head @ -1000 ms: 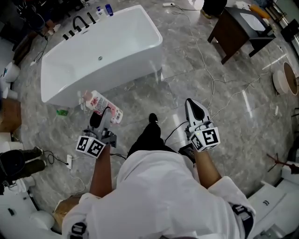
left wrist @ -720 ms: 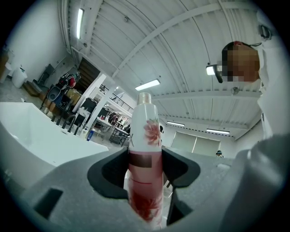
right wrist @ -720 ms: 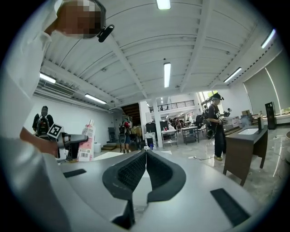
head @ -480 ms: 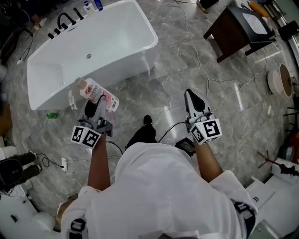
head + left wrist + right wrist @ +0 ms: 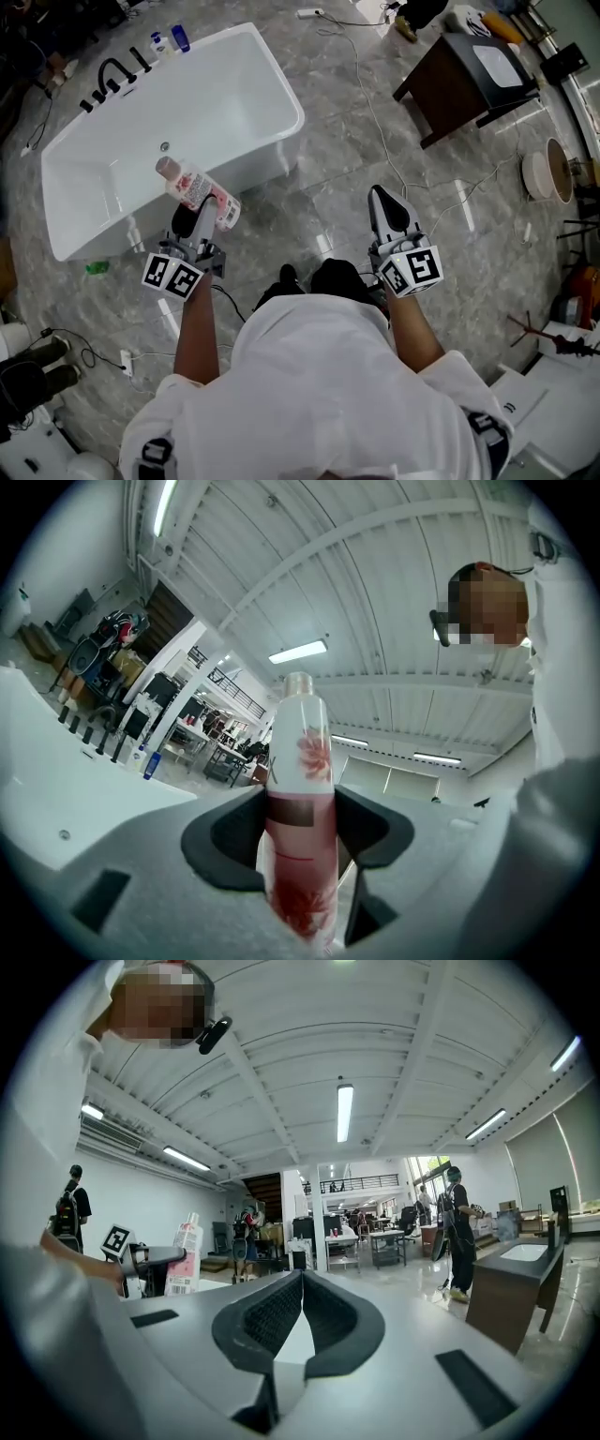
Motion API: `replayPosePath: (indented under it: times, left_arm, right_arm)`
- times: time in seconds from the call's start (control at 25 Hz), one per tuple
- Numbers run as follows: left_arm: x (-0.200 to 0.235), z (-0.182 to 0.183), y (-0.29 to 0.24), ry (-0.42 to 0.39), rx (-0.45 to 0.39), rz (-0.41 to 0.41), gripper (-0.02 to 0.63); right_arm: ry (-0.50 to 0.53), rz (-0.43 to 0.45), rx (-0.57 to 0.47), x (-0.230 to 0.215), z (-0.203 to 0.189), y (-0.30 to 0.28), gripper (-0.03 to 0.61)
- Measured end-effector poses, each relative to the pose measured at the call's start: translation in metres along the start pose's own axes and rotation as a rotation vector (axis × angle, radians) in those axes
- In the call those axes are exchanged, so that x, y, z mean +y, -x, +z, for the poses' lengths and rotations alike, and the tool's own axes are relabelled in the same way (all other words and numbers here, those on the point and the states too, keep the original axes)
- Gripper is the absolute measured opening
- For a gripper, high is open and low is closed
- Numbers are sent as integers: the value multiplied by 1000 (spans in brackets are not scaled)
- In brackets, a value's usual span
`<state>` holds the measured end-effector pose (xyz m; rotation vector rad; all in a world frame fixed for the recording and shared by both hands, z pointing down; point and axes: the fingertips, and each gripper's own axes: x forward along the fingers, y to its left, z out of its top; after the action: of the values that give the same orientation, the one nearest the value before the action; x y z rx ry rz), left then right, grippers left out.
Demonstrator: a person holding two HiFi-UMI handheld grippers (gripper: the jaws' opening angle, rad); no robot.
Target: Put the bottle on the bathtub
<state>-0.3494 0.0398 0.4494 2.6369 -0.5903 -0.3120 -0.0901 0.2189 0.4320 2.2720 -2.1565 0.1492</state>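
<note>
My left gripper (image 5: 190,222) is shut on a white and pink bottle (image 5: 200,194), which leans with its cap toward the white bathtub (image 5: 281,84). In the left gripper view the bottle (image 5: 297,817) stands clamped between the dark pads, the tub's rim (image 5: 56,789) low at left. The bottle hangs over the floor just in front of the tub's near wall. My right gripper (image 5: 390,211) is held over the floor to the right, its jaws closed together with nothing between them (image 5: 300,1312). The right gripper view shows the bottle (image 5: 185,1258) at left.
Small bottles (image 5: 169,41) and black taps (image 5: 112,75) stand on the tub's far rim. A dark wooden table (image 5: 464,80) is at upper right, cables (image 5: 375,122) run across the marble floor, a green item (image 5: 97,268) lies left of the tub, and a round basin (image 5: 544,173) sits far right.
I have stepped toward the tub: it has slid down and nearer in the head view. The left gripper has carried the bottle up closer to the tub's near wall.
</note>
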Motion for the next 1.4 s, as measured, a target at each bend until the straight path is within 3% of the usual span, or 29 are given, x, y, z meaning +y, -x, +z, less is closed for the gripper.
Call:
replayPosePath:
  times: [0.32, 0.76, 1.0, 1.2, 1.4]
  left_arm:
    - [-1, -4, -84, 8, -14, -9, 224]
    - [-24, 14, -231, -1, -58, 110, 224]
    - [-20, 10, -278, -14, -50, 160, 224]
    - [9, 7, -308, 17, -53, 204, 225]
    - [27, 0, -309, 32, -80, 199, 225]
  right_arm:
    - [-16, 50, -40, -70, -1, -54, 14]
    - [-20, 211, -40, -217, 35, -155, 14]
    - [-17, 302, -36, -250, 36, -205, 14]
    - [-51, 321, -16, -278, 32, -254, 14]
    - [-44, 340, 0, -275, 21, -269, 14]
